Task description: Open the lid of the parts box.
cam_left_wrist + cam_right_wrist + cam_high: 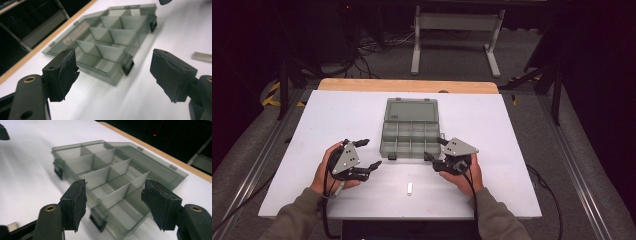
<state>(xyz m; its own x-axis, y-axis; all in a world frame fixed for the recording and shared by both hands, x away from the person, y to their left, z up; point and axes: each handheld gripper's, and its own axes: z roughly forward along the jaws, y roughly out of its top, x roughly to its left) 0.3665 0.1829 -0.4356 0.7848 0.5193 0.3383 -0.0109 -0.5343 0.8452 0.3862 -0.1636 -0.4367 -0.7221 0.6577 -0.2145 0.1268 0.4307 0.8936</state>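
A clear grey compartment box (pixel 410 132) lies in the middle of the white table (pixel 312 130), its lid folded flat toward the far side. Its dividers form several empty cells (pixel 105 37) (pixel 110 175). My left gripper (pixel 368 153) rests on the table left of the box's near corner, jaws open and empty (pixel 113 75). My right gripper (pixel 436 149) sits at the box's near right corner, also open, its jaws either side of that corner (pixel 113 202). A small white piece (pixel 410 189) lies on the table between the two hands.
A wooden strip (pixel 407 85) runs along the table's far edge. Beyond it stand a white frame (pixel 457 35) and cables on the dark floor. Bare table surface spreads left and right of the box.
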